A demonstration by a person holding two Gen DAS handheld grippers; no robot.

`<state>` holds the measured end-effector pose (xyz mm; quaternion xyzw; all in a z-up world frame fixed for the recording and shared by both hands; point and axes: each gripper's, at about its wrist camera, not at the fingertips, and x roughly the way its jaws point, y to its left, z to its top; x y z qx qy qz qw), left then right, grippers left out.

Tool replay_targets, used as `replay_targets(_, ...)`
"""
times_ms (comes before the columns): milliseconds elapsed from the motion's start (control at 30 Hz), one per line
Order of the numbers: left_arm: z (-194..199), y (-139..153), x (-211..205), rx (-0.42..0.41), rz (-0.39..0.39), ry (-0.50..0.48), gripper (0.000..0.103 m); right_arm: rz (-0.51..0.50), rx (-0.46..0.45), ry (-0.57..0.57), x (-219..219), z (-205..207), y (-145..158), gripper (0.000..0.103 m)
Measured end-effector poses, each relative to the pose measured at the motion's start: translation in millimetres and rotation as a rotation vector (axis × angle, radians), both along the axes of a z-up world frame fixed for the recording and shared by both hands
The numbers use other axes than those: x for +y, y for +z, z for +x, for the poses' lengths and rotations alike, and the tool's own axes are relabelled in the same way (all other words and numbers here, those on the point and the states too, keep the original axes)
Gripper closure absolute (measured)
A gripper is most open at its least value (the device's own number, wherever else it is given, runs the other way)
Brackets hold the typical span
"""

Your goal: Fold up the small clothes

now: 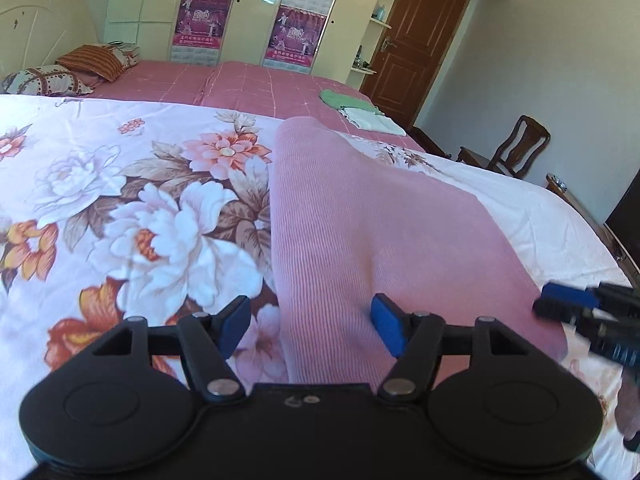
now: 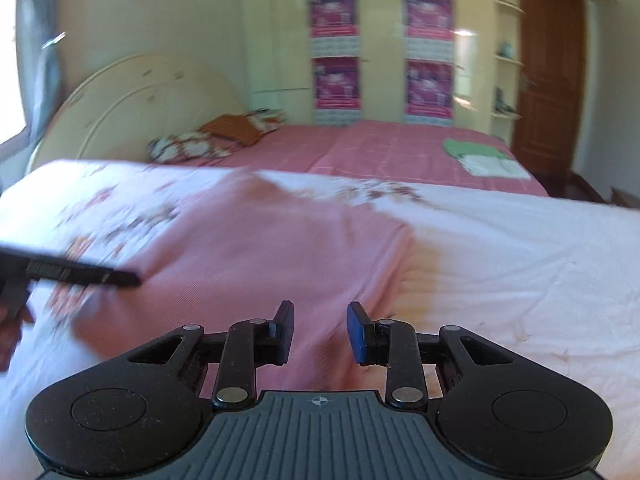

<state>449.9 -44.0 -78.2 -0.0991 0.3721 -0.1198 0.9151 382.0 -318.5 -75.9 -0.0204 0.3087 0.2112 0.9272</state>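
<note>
**Both grippers open over pink ribbed cloth on floral quilt**

Nearest, black left gripper (image 1: 310, 326) with blue pads: jaws spread wide, empty, straddling the near left edge of a pink ribbed knit garment (image 1: 360, 232). Left pad over the floral print, right pad over the pink knit; contact with the fabric not clear.

Black right gripper (image 2: 320, 334), blue-padded too: jaws parted, nothing between them, poised above the garment's (image 2: 260, 240) near edge. Same tool visible at the right edge of the left wrist view (image 1: 556, 304), just beside the cloth's near right corner.

Garment spread flat and long, running from near to far across a white quilt printed with large pink and orange flowers (image 1: 120, 200).

Beyond the quilt, pink checked bedsheet (image 1: 256, 84). On its far right, folded green cloth (image 1: 340, 99) touching a folded white cloth (image 1: 374, 119). Far left, patterned pillows (image 1: 44, 79) against a cream headboard (image 1: 36, 16). Farther back, cream wardrobe with magenta posters (image 1: 296, 32), brown wooden door (image 1: 420, 44); at right, wooden chair (image 1: 516, 148). Right wrist view blurred throughout.
</note>
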Motion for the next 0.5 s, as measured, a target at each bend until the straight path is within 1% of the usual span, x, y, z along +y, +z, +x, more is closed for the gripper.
replay_targets(67,-10.4,1.8,-0.5,0.001,0.008,-0.006,0.036,-0.067,-0.010,0.061,12.9,-13.3,-11.7,0.073)
replay_targets(133,-20.4,-4.3,-3.7,0.031,0.042,-0.031,0.035,-0.167,0.022,0.068,21.4,-17.6,-29.6,0.073)
replay_targets(167,-26.3,-11.4,-6.5,0.049,0.077,-0.044,0.034,-0.190,0.031,0.065,22.2,-17.4,-37.3,0.073)
replay_targets(233,-39.9,-17.8,-7.8,0.014,0.116,-0.064,0.033,-0.193,0.020,0.062,22.5,-18.7,-43.0,0.073)
replay_targets(267,-41.5,-16.1,-6.7,0.016,0.119,-0.066,0.033,-0.197,0.023,0.060,24.5,-17.3,-43.9,0.073)
replay_targets(300,-41.4,-12.2,-4.1,0.021,0.111,-0.060,0.033,-0.198,0.028,0.060,26.1,-14.9,-44.0,0.073)
replay_targets(333,-40.3,-6.2,-0.8,0.009,0.098,-0.049,0.033,-0.188,0.038,0.057,25.2,-13.5,-42.5,0.073)
replay_targets(400,-35.3,7.7,4.1,-0.044,0.092,-0.034,0.034,-0.112,0.049,0.026,15.4,-8.5,-33.1,0.073)
replay_targets(433,-29.3,14.8,5.1,-0.068,0.100,-0.026,0.032,-0.061,0.048,0.004,6.1,-8.8,-23.6,0.073)
replay_targets(500,-9.2,27.8,4.2,-0.101,0.109,-0.026,0.030,-0.024,0.044,-0.043,-2.8,4.2,-11.6,0.073)
